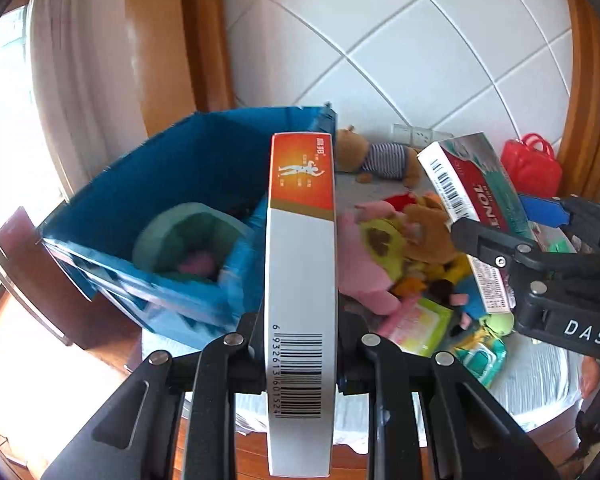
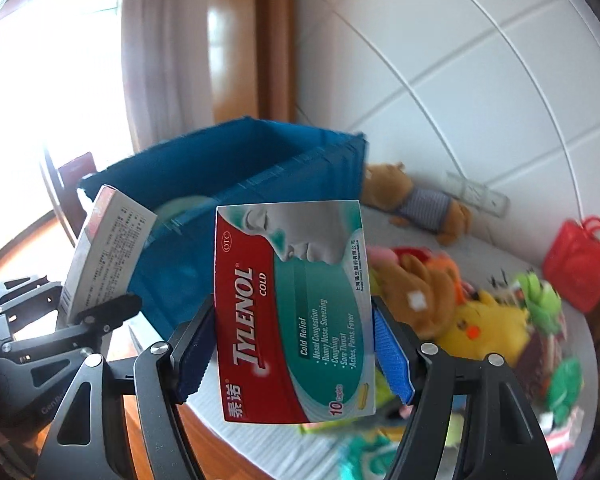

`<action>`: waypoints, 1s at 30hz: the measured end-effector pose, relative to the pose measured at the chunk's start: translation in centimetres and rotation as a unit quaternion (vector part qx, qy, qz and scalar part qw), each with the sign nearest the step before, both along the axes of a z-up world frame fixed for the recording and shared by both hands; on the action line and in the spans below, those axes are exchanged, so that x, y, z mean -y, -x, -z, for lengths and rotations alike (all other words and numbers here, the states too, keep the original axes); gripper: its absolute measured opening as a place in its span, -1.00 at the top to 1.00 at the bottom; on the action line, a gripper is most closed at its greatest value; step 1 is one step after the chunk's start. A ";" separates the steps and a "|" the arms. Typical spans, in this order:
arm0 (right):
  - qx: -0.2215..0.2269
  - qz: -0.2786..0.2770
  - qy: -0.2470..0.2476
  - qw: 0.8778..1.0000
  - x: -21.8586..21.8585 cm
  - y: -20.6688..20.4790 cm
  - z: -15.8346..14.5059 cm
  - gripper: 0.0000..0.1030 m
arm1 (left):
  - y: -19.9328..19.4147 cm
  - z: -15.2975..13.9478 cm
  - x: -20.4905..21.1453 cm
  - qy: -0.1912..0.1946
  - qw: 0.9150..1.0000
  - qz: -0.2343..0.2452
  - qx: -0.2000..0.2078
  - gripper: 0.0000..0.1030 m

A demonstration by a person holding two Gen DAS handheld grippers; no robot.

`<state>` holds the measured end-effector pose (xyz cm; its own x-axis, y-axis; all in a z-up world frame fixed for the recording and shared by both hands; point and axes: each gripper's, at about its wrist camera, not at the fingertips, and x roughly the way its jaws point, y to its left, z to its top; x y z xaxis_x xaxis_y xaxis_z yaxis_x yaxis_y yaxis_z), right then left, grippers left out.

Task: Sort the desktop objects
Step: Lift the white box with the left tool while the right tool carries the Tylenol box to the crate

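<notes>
My left gripper is shut on an orange and white medicine box, held upright just right of the blue storage box. That box also shows in the right wrist view at the left. My right gripper is shut on a Tylenol Cold box, held above the table's near edge, right of the blue storage box. In the left wrist view the right gripper holds the Tylenol box over the toy pile.
A green round item lies inside the blue storage box. Plush toys and packets are heaped on the white table. A striped teddy bear and a red toy basket sit near the tiled wall.
</notes>
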<state>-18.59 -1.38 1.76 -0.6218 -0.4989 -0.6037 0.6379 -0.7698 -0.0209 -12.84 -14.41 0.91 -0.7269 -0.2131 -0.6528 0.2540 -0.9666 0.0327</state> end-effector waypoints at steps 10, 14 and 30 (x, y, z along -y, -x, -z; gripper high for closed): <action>-0.008 -0.024 0.029 0.999 11.4 1.4 -3.9 -0.39 | 2.3 -4.7 11.4 0.013 1.000 -0.014 -0.014 0.57; 0.006 -0.043 0.018 0.999 14.9 3.6 -2.8 -0.39 | 4.7 -3.6 14.6 -0.009 1.000 -0.022 0.003 0.57; 0.073 -0.076 -0.051 0.993 24.5 11.5 4.5 -0.39 | 12.4 4.0 22.7 -0.047 0.991 -0.066 0.102 0.57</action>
